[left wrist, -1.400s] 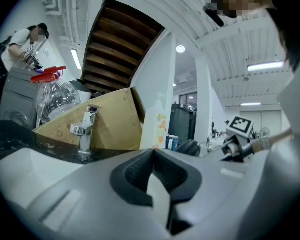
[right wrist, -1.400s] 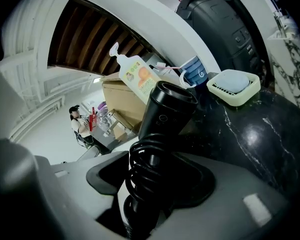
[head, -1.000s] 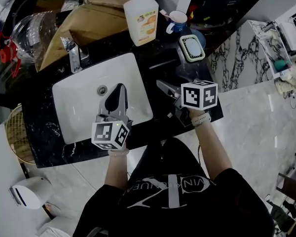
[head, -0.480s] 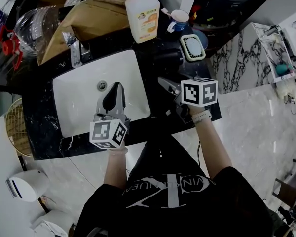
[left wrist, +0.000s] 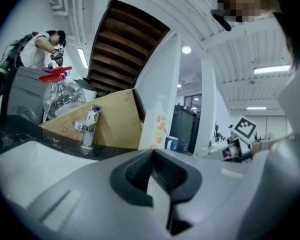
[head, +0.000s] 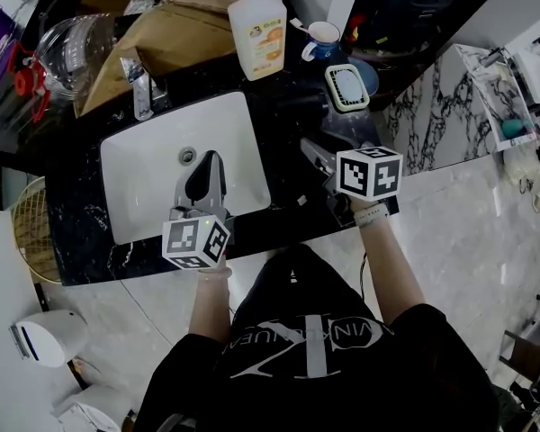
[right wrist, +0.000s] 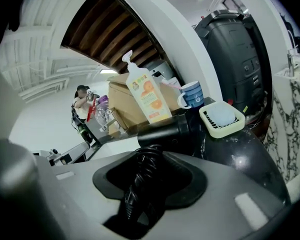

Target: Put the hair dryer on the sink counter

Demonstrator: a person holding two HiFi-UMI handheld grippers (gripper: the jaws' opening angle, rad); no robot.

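Black marble counter [right wrist: 240,151] carries the hair dryer [right wrist: 165,133], lying on its side right of the sink [head: 144,183]. The right tool [right wrist: 150,170], jaws just narrowing, loosely straddles the coiled cord [right wrist: 142,194], probably letting go. The left tool [left wrist: 152,176] hovers closed and empty.

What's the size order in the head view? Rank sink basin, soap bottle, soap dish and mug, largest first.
1. sink basin
2. soap bottle
3. soap dish
4. mug, only slightly smaller than the dish; a close call.
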